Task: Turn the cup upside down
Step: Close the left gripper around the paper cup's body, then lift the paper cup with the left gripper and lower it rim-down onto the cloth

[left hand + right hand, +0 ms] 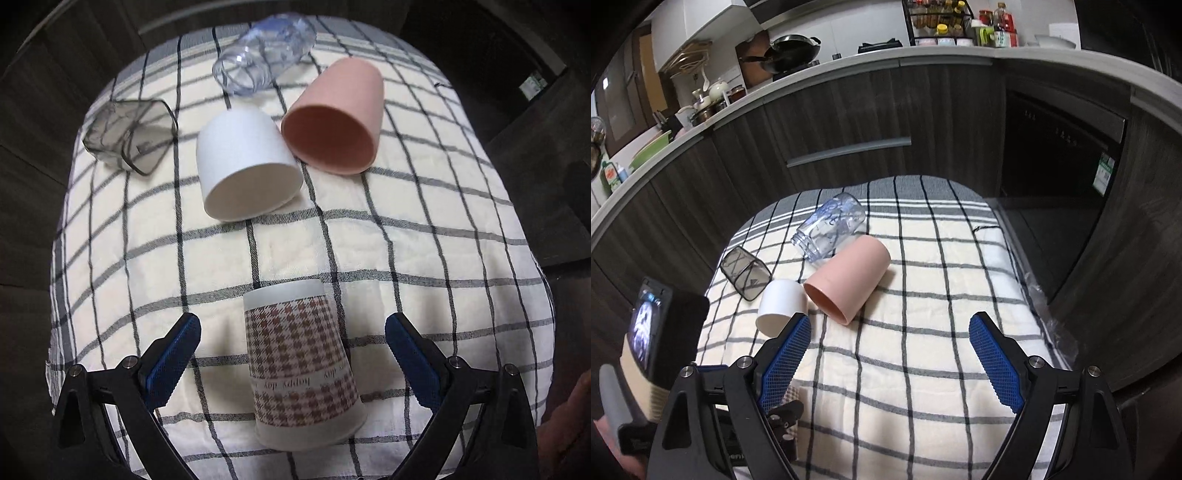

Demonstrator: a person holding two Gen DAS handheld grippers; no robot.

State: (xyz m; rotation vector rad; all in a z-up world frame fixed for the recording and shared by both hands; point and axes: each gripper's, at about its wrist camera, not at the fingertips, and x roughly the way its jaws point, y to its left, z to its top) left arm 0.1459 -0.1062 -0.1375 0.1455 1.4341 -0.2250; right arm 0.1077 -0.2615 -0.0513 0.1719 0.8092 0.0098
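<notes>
Left gripper (293, 354) gaping wide around the houndstooth-patterned paper cup (303, 363), standing rim-down on the checked-cloth tabletop (424, 236) | right gripper (890, 354) hovering wide, empty | inversion apparently done; other cups lying sideways.

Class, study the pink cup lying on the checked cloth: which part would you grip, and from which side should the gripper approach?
Grip the pink cup across its mid-body, coming from above. It lies on its side, mouth toward the camera, so the round wall is exposed on top; the white cup crowds its rim.
</notes>
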